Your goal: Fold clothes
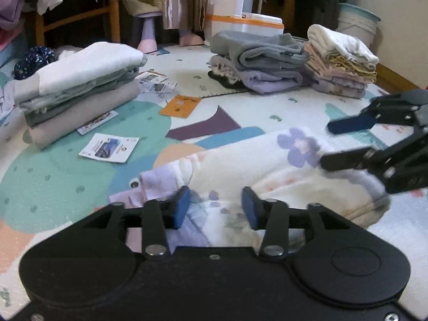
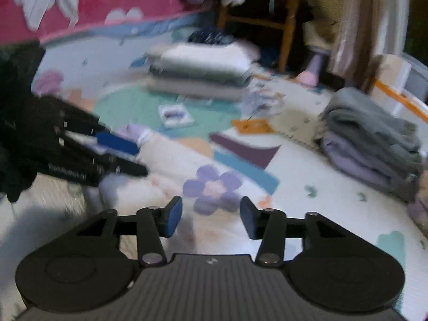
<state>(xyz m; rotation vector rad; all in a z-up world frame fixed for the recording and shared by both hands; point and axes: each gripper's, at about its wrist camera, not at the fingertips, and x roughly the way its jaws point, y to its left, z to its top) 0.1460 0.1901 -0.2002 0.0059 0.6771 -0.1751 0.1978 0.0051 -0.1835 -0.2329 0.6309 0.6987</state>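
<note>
Cluttered room, patterned play mat [image 1: 67, 187] in teal, cream and purple covers the floor. Paper cards [image 1: 109, 147] scattered on it, an orange card [image 1: 179, 105] farther ahead of the left gripper. Three folded stacks on the mat: white-grey-beige stack [image 1: 80, 88] ahead-left of the left gripper, grey and lavender stack [image 1: 259, 61] ahead-right, pastel stack [image 1: 342, 64] beside that. Orange-trimmed white box [image 1: 243, 25] and wooden chair [image 1: 80, 13] behind.

Task item: cream garment [image 1: 254, 165] with a big purple flower print [image 1: 299, 147], lavender cuff at one end, lying crumpled and partly bunched on the mat, soft fleecy look, faint pink marks. It sits directly in front of and under both grippers.

Left gripper [image 1: 215, 207]: blue pads apart, moderately open, fabric visible between them but not pinched. Right gripper [image 2: 211, 218]: also moderately open, nothing held, flower print just ahead between its fingers. In the left view the right gripper reaches in from the right over the garment's far end. Right view is motion-blurred.
</note>
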